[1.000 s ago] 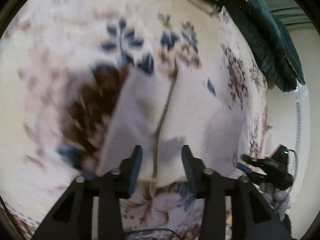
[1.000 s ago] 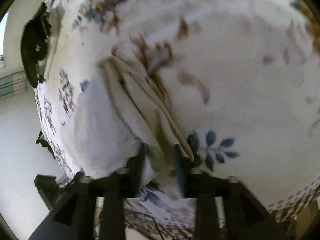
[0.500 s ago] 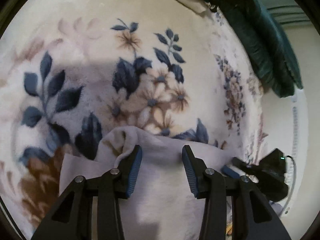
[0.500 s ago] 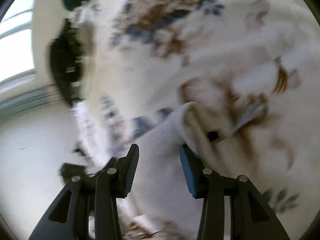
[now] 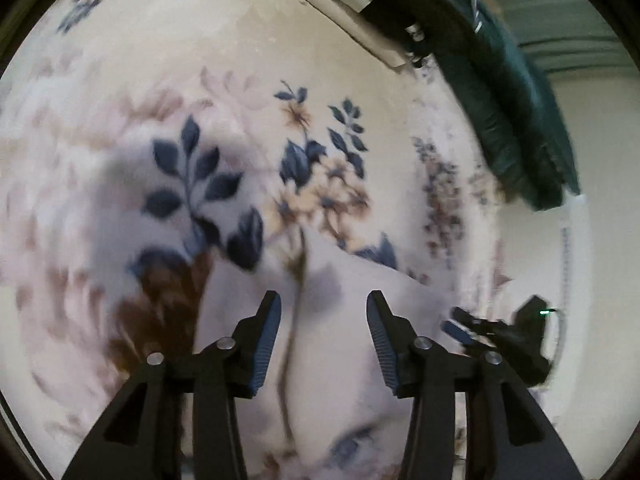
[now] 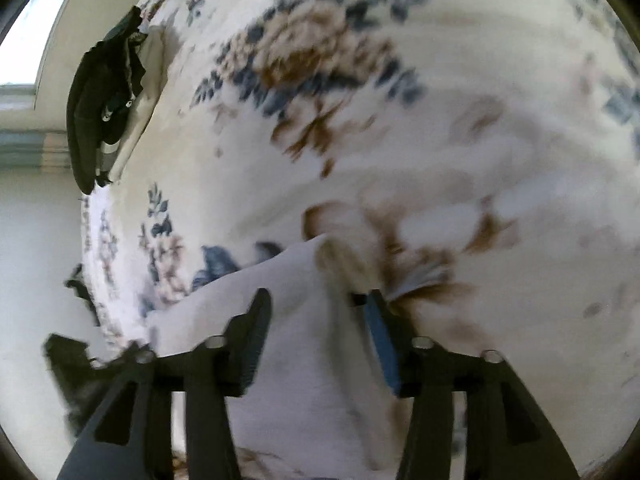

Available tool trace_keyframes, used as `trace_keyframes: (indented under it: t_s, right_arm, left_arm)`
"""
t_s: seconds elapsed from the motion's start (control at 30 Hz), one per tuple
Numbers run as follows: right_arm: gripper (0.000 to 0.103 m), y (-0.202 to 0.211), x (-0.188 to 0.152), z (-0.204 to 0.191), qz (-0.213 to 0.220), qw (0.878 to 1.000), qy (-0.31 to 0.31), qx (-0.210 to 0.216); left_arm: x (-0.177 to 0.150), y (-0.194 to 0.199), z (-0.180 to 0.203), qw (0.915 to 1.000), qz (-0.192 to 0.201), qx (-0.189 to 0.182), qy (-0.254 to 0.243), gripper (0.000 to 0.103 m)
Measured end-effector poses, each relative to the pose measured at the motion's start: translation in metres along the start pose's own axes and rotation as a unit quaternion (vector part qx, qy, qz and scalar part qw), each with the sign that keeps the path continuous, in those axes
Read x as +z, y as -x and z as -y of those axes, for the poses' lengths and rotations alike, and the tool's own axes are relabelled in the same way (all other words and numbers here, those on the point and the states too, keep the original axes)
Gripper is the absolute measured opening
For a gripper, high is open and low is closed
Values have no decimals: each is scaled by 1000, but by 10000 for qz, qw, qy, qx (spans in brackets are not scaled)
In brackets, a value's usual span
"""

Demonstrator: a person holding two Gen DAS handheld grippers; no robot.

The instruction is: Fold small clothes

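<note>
Left claw (image 5: 323, 320) opening, nothing gripped, over the small pale lilac-white fabric garment (image 5: 332, 360) lying on the floral fleece bed blanket (image 5: 240, 80). Right claw (image 6: 316, 320) also opening, empty, above the garment's bunched edge. Best release fully, then flatten creases.

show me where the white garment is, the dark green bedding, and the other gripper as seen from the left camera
white garment (image 5: 332, 344): left wrist view, flat cloth between the fingers.
dark green bedding (image 5: 516, 128): left wrist view, middle of the folded bundle.
right gripper (image 5: 460, 322): left wrist view, between its blue-padded fingertips.
</note>
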State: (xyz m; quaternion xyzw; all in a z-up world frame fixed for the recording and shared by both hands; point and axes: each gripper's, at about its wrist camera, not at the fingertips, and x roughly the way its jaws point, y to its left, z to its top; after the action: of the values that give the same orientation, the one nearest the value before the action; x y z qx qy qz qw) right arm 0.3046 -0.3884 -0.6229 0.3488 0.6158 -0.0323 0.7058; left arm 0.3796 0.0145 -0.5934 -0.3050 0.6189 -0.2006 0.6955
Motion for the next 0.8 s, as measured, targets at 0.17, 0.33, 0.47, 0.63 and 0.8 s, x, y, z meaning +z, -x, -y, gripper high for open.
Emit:
trace_keyframes:
  t_s: [0.17,0.33,0.47,0.63,0.8]
  right_arm:
    - [54,8,-13,25,-163,9996,-78,194]
    - [54,10,-27,25,88,9990,-145,423]
    - [54,2,-27,18,17,9993,-138,339]
    - [54,-1,-21,36,44,9982,-587,93]
    - [25,-25,-22,60,-417,9899,-1175,681]
  left_arm:
    - [-17,-23,-7,9994,-279,174,79,56]
    - [-13,-41,6,9997,40,246,-29,31]
    - [-8,-33,1,9996,148,245,-10,9]
    - [-5,-20,-2,9994,158,296,-78,5]
    - [-1,-25,-3,9998,62,190,51,5]
